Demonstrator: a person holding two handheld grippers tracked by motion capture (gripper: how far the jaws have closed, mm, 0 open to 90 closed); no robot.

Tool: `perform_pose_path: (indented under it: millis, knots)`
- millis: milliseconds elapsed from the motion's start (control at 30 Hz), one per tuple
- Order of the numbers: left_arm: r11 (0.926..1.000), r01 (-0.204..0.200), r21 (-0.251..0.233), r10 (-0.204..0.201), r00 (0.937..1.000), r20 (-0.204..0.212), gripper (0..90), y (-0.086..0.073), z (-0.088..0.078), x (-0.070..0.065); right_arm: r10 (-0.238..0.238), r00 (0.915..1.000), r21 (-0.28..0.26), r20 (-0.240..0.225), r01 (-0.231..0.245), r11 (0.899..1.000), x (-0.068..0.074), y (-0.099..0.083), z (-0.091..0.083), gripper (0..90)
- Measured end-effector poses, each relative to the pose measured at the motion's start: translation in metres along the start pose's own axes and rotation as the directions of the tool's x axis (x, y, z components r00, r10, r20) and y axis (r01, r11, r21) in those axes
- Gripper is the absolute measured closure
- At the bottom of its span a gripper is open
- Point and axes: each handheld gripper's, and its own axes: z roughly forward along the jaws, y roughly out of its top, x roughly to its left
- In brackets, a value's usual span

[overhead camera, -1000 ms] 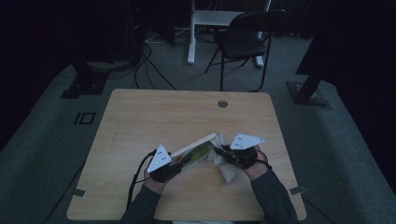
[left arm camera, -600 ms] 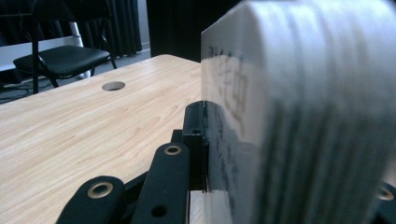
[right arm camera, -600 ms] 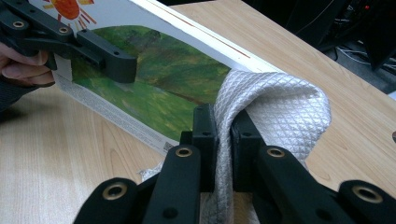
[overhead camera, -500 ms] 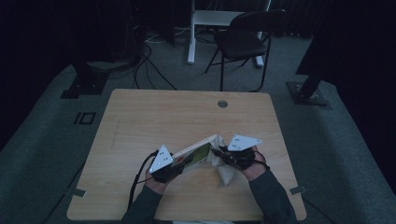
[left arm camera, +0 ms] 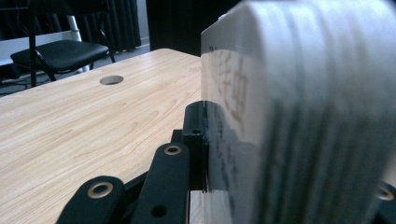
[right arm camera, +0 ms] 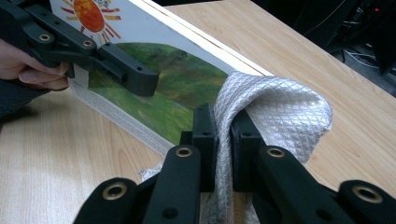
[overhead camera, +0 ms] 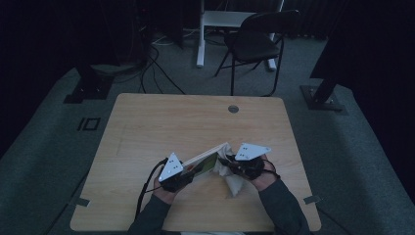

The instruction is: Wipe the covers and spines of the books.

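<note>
so: picture book (right arm camera: pixel 154 88) with a sun and green hills on its cover, held tilted up off the table (overhead camera: pixel 161 127), low and middle in the high view. wiping looks partway done, with more of the cover left to rub. white quilted cloth (right arm camera: pixel 275 112) pressed on its edge. right gripper (right arm camera: pixel 223 123) pinched tight on the cloth. left gripper (left arm camera: pixel 233 140) clamped on the book.

The book (left arm camera: pixel 299 112) looms blurred, perhaps hiding one jaw.
</note>
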Motion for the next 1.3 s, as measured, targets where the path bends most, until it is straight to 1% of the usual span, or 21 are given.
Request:
perform_pose_path:
  millis: [767, 1300]
  knots:
    - [0.9999, 0.001, 0.015, -0.001, 1.0, -0.004, 78.0, -0.003, 0.004, -0.001, -0.027, 0.9994, 0.0, -0.02, 0.027, 1.0, 0.009, 0.005, 0.004, 83.3]
    - [0.9998, 0.0, 0.02, 0.0, 1.0, -0.001, 78.0, -0.004, 0.005, -0.001, -0.05, 0.9982, -0.011, -0.034, 0.049, 0.999, 0.016, 0.01, 0.007, 83.3]
